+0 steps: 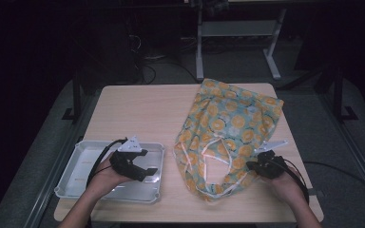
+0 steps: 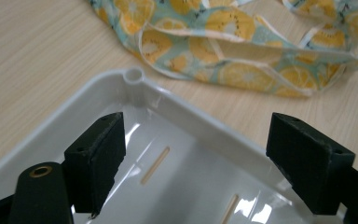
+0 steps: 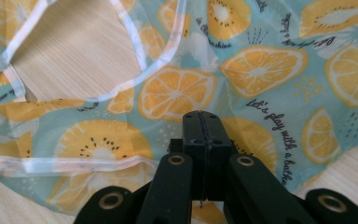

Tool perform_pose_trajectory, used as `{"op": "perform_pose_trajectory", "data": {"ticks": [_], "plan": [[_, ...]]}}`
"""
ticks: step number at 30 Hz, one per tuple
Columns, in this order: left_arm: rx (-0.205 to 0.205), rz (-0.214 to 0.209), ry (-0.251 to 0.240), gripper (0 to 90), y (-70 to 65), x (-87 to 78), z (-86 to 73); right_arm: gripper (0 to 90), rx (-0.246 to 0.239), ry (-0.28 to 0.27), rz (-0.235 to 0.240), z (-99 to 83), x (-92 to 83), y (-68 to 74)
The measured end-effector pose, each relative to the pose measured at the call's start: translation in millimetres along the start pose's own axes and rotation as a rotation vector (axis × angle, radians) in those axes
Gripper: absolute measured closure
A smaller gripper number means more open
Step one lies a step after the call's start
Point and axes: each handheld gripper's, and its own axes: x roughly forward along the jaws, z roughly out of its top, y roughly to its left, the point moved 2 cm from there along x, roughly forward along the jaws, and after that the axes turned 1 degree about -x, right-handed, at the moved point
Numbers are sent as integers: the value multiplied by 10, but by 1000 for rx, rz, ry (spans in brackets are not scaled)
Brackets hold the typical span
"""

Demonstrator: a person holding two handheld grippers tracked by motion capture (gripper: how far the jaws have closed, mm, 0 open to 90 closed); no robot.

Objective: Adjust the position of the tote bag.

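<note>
While right gripper (image 3: pixel 202 122) sits closed against the fruit-print apron (image 1: pixel 228 128), not clearly pinching it, left gripper (image 2: pixel 214 154) hangs wide over the tray (image 1: pixel 83 164); secure fabric before lifting.

"let's play with a ba…" in script on the fruit-print bag (image 3: pixel 261 70)

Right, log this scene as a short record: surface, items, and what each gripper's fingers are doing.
surface: light wooden table
item 1: teal fabric bag printed with orange slices, lying flat at the table's right
item 2: white plastic tray, near left corner
left gripper: fingers open, over the tray, nothing between them
right gripper: fingers shut, at the bag's near right edge; whether fabric is pinched cannot be told
</note>
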Motion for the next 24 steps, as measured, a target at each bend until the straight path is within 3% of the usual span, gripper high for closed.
{"op": "perform_pose_trajectory", "data": {"ticks": [3,5,8,9,14,15,17,18,20,24], "plan": [[12,-16,-3,227,10,27,93,895,-9,13,-1,-10,21,4],[0,-44,-18,273,27,71,197,895,-12,34,-2,-29,47,10],[-8,-54,-19,312,48,117,271,895,-22,38,-1,-37,64,2],[0,-67,-19,375,70,166,347,895,-27,40,0,-41,71,3],[1,-92,-9,503,108,266,492,895,-29,38,-1,-43,71,5],[2,-101,0,589,129,316,556,895,-28,39,0,-44,70,2],[14,-100,3,672,139,341,587,895,-28,39,1,-45,70,1],[16,-103,14,672,150,362,618,895,-28,39,1,-45,70,1],[20,-112,29,793,166,425,678,894,-25,40,3,-47,68,4],[25,-133,58,896,180,634,812,895,-25,40,9,-49,65,1]]}}
